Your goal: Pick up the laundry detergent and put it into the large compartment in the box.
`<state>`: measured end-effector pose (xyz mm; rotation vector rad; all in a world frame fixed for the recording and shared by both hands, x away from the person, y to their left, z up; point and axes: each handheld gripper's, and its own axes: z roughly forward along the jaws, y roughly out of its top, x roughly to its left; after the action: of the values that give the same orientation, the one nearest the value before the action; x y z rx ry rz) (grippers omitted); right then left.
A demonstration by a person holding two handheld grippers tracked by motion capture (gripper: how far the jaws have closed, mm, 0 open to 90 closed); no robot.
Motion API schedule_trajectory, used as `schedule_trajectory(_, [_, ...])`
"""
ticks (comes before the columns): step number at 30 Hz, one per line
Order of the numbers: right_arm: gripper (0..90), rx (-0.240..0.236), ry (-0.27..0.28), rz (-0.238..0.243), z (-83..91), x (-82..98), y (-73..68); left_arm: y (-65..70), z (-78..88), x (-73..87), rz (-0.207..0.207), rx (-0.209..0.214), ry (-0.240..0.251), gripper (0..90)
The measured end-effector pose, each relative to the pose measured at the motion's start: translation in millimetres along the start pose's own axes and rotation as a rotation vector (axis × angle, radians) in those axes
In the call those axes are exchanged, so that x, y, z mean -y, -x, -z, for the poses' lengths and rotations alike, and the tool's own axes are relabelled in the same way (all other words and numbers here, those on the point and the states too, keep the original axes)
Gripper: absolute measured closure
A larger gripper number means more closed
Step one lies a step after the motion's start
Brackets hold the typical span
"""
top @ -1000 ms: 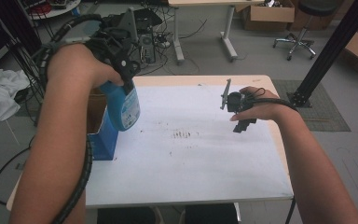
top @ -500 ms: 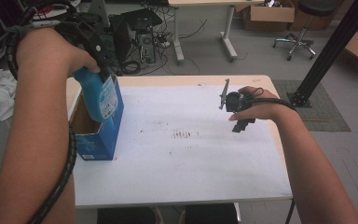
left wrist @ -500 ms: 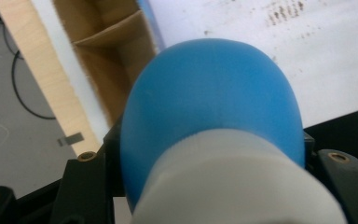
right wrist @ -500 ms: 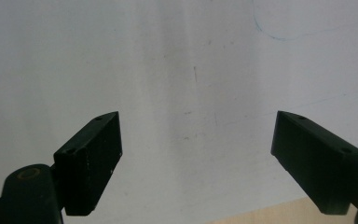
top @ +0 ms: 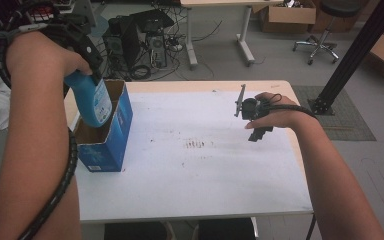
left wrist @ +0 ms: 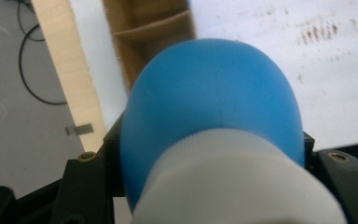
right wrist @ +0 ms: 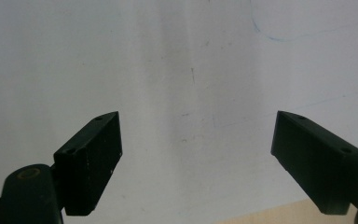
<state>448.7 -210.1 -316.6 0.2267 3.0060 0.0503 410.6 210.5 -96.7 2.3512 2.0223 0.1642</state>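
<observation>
From above, my left hand-held gripper (top: 82, 60) is clenched on a blue bottle (top: 92, 100), holding it tilted over the open top of a blue box (top: 111, 135) that stands at the desk's (top: 205, 170) left edge; the bottle's lower end dips into the opening. My right hand-held gripper (top: 252, 112) hangs over the desk's right side, well apart from the box.

Along my left hand-held gripper (left wrist: 209, 186), the bottle (left wrist: 214, 102) sits between the jaws, white cap (left wrist: 233, 182) nearest the camera, with the box's brown inside (left wrist: 144, 42) beyond it.

Along my right hand-held gripper (right wrist: 196, 158), the jaws stand wide apart, released, with bare white desk (right wrist: 177, 70) between them.
</observation>
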Motion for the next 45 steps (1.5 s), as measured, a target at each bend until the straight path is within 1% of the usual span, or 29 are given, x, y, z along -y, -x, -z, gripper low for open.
schedule_trajectory(3, [16.2,-0.004,-0.003,-0.001,-0.4,-0.2,0.4,-7.0,-4.4,-0.3,0.037,-0.005,0.007,40.1])
schedule_trajectory(6, [16.3,-0.005,-0.001,-0.001,-1.0,-0.1,0.8,-12.2,-9.2,-0.6,0.058,-0.017,0.005,40.1])
schedule_trajectory(10, [16.3,-0.005,-0.005,0.0,-1.9,0.1,1.2,-17.5,-14.7,-0.4,0.08,-0.014,0.007,40.1])
schedule_trajectory(15, [16.3,-0.003,-0.005,0.004,-2.8,-0.1,1.4,-21.4,-23.1,0.2,0.093,0.0,0.014,40.1])
schedule_trajectory(17, [16.3,-0.002,-0.005,0.003,-2.6,-0.1,1.2,-22.3,-26.5,0.5,0.095,0.001,0.016,40.1])
schedule_trajectory(23, [16.2,-0.004,-0.002,-0.003,-2.6,1.6,0.5,-23.9,-42.9,1.3,0.095,-0.007,0.0,40.1])
schedule_trajectory(27, [16.3,-0.006,-0.003,-0.008,-2.5,2.9,0.1,-25.3,-54.5,1.8,0.094,0.003,-0.006,40.1])
schedule_trajectory(30, [16.3,-0.002,-0.004,-0.005,-2.3,2.4,-0.6,-25.6,-65.3,2.3,0.093,0.008,-0.007,40.1])
schedule_trajectory(36, [16.3,-0.002,-0.005,-0.001,-2.4,0.3,-1.8,-26.5,-90.7,3.5,0.088,0.019,-0.032,40.0])
schedule_trajectory(41, [16.3,-0.004,-0.004,0.001,-3.2,-0.7,-2.0,-26.9,-107.4,4.2,0.085,0.016,-0.044,40.1])
schedule_trajectory(45, [16.3,-0.003,-0.003,0.002,-4.6,-1.2,-2.1,-26.7,-119.7,3.9,0.08,0.027,-0.051,40.1])
